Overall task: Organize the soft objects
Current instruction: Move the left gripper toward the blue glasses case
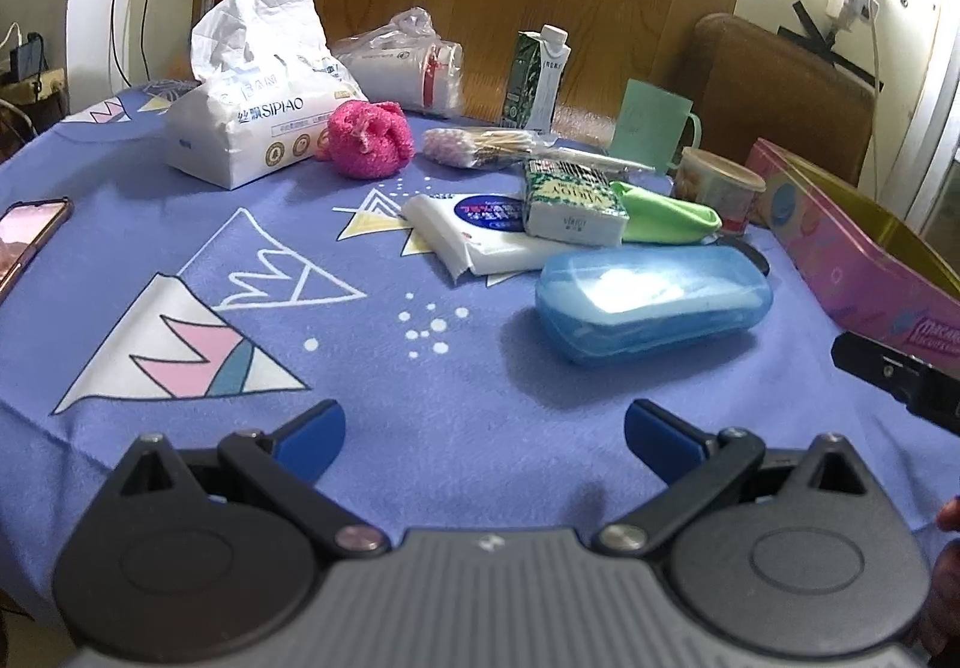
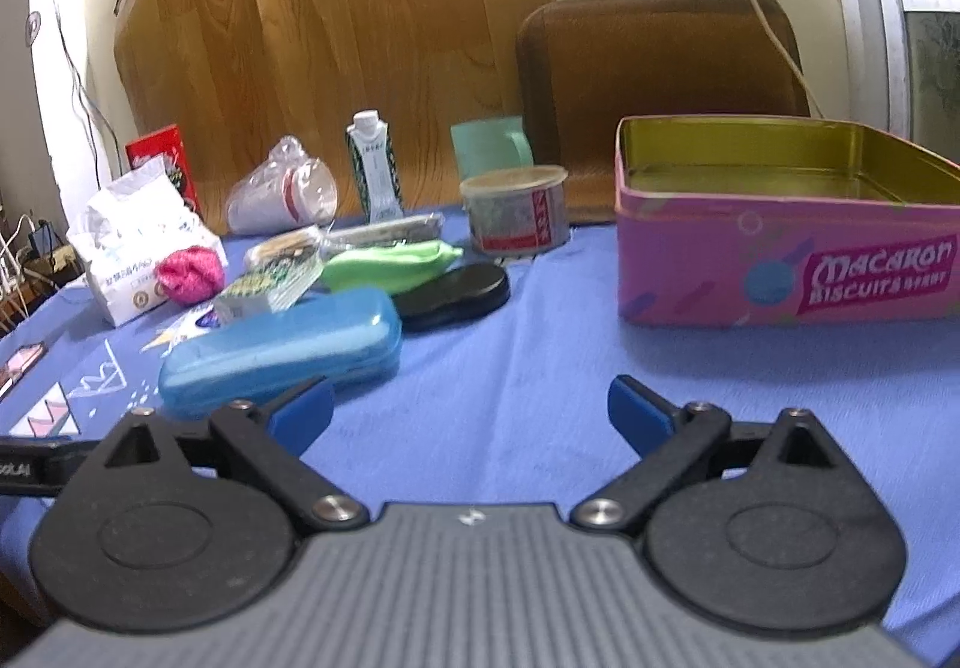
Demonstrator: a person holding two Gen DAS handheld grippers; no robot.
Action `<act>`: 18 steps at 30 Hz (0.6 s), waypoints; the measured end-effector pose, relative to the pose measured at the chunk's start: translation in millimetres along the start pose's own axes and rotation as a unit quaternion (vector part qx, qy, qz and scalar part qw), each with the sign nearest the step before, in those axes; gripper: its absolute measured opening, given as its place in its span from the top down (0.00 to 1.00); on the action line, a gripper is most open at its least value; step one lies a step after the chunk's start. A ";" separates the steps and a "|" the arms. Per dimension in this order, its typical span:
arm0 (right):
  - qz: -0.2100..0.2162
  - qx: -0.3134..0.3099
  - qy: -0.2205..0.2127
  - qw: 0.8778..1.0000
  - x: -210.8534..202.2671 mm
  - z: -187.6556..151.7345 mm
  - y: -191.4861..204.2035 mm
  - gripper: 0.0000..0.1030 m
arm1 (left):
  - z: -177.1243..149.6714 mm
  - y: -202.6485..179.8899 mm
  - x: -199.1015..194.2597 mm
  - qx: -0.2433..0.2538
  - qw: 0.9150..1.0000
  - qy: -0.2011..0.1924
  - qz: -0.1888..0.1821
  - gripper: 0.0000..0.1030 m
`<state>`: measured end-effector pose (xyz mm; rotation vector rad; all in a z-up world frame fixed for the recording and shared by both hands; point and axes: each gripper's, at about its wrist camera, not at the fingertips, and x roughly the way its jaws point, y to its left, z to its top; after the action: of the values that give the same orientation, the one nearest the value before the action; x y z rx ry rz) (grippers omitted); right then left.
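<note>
from the left wrist, the left tongs (image 1: 485, 428) are wide apart and hold nothing above the blue surface (image 1: 420, 368); the pink fluffy ball (image 1: 369, 139) lies far ahead beside the tissue pack (image 1: 258, 128)

from the right wrist, the right tongs (image 2: 471, 413) are wide too, empty; the pink tin (image 2: 780, 272) stands open at right, the green cloth (image 2: 390, 263) behind the blue case (image 2: 282, 347)

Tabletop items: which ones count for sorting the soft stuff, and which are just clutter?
Job:
pink fuzzy ball
green cloth
tissue pack
wet wipes pack
pink biscuit tin, probably the bin

Clutter:
blue glasses case
milk carton
green mug
phone
</note>
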<state>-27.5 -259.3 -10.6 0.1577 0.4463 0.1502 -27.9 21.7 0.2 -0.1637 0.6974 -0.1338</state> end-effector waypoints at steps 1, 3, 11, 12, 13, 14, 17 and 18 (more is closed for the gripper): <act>0.002 0.003 -0.001 1.000 0.6 2.2 -1.5 0.12 | 1.5 0.9 0.7 -0.001 1.000 0.000 -0.002 0.00; 0.007 0.001 0.003 1.000 3.4 6.6 -2.4 0.20 | 4.2 1.0 1.8 0.005 1.000 -0.001 -0.005 0.00; 0.044 -0.039 0.002 0.998 12.7 21.0 3.5 0.42 | 15.2 -1.8 -5.4 0.053 0.998 -0.041 0.002 0.00; 0.047 -0.043 0.001 0.998 14.5 24.0 3.8 0.42 | 17.9 -0.1 -6.4 0.052 0.998 -0.043 -0.001 0.00; 0.051 -0.047 0.000 0.998 16.8 27.7 3.7 0.42 | 21.1 1.7 -6.7 0.050 0.998 -0.045 -0.005 0.01; 0.055 -0.048 0.000 0.997 19.2 31.3 3.2 0.42 | 26.1 4.6 -6.5 0.046 0.998 -0.044 -0.011 0.01; 0.074 -0.053 0.010 0.996 30.6 42.7 1.3 0.42 | 38.1 13.4 -3.1 0.029 0.998 -0.032 -0.037 0.08; 0.084 -0.053 0.017 0.995 34.3 45.2 1.0 0.42 | 42.5 18.2 -1.3 0.017 0.998 -0.027 -0.049 0.10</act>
<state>22.9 -257.6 15.5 0.0880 0.4575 0.3419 -0.2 44.2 29.6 -0.1685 0.6328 -0.2350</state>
